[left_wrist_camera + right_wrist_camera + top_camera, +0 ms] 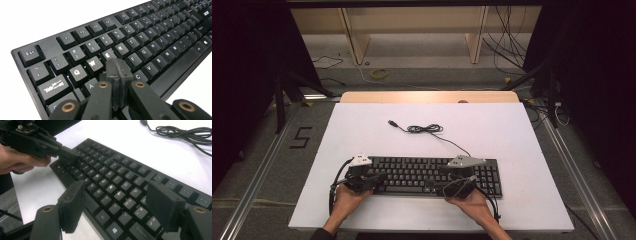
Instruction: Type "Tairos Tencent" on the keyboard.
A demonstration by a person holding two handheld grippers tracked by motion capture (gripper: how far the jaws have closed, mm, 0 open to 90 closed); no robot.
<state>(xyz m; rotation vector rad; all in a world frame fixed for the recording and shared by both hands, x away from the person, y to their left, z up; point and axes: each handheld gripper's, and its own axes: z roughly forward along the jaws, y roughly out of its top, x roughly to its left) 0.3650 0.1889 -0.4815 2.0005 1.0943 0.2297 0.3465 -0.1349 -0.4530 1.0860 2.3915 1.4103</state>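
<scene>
A black keyboard (422,169) lies across the near part of the white table (492,130). Its cable (426,129) is coiled behind it and ends in a USB plug (391,122). My left gripper (381,176) is at the keyboard's left end. In the left gripper view it (118,65) is shut with nothing held, its tips over the keys just below W and E of the keyboard (150,45). My right gripper (443,186) is over the keyboard's right half, pointing left. It (118,205) stands open above the keys (110,182), and the shut left gripper (68,155) shows farther off.
The table has bare white surface behind and to both sides of the keyboard. A wooden strip (427,96) borders its far edge. Beyond it stand wooden shelf legs (354,40) and loose cables (507,45) on the floor. Metal rails (257,175) run along both sides.
</scene>
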